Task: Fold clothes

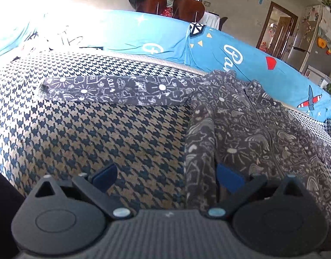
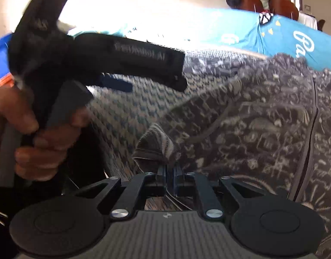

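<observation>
Tools at work on the sofa seat: my right tool (image 2: 170, 173) is clamped on a bunched corner of the grey printed jacket (image 1: 252, 133); my left tool (image 1: 165, 174), spread wide and empty, points at its sleeve (image 1: 113, 88), stretched leftward along the seat's back edge.

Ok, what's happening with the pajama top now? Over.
Left tool open, empty. Right tool shut on pajama top edge. Sleeve spread on couch.

Garment (image 1: 252, 129) lies on cover (image 1: 89, 129), sleeve (image 1: 113, 90) out left, sofa back (image 1: 144, 36) behind
</observation>
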{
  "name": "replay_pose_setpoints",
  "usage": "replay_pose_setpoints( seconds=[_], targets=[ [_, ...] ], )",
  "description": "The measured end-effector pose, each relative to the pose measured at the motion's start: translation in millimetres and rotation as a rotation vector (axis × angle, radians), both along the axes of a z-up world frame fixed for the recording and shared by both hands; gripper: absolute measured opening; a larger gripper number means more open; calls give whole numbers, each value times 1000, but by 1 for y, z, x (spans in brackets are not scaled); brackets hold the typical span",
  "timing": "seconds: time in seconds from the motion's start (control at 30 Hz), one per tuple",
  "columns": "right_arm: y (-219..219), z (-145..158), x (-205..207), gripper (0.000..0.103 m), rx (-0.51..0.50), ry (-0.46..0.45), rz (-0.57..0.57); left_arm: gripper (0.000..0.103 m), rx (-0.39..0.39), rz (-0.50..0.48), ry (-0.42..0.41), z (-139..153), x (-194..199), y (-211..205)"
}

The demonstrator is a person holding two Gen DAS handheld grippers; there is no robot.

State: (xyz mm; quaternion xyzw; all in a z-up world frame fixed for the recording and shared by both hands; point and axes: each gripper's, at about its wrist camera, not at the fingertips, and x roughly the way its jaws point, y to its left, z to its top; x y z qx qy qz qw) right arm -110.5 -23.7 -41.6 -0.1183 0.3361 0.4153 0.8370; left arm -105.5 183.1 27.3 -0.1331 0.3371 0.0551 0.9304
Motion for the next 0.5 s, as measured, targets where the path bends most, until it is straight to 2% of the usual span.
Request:
replay_pose_setpoints(
  seconds=[0.23, 0.37, 0.5],
  targets=[
    [-18, 8, -1, 20, 54, 48, 5, 103, 7, -42, 9, 2, 6, -12],
    [-35, 18, -5, 22, 107, 47, -36, 103, -6, -51, 13, 4, 15, -14],
    [-59, 29, -3, 29, 155, 24, -137, 103, 6, -68, 4, 6, 23, -21]
  ],
)
